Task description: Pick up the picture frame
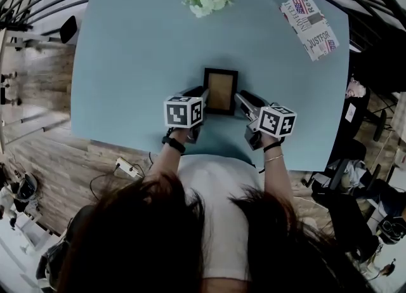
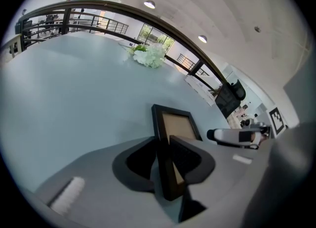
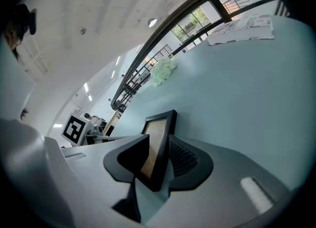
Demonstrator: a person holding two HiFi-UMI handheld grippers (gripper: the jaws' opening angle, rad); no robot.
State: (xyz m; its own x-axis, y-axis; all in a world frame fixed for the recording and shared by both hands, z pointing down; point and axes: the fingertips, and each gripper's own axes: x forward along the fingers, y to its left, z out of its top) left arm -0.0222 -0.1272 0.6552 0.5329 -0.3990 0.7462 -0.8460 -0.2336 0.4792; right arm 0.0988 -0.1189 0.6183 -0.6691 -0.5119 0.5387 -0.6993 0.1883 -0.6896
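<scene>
You've got both sides: left hand-held gripper (image 2: 165, 162) is pinching the picture frame (image 1: 221, 91) on its left edge, right hand-held gripper (image 3: 159, 159) on the right edge, frame btwn them, down by the surface (image 1: 139, 63). Grip step looks done imo. Next is an even lift w/ both, no twisting.
</scene>
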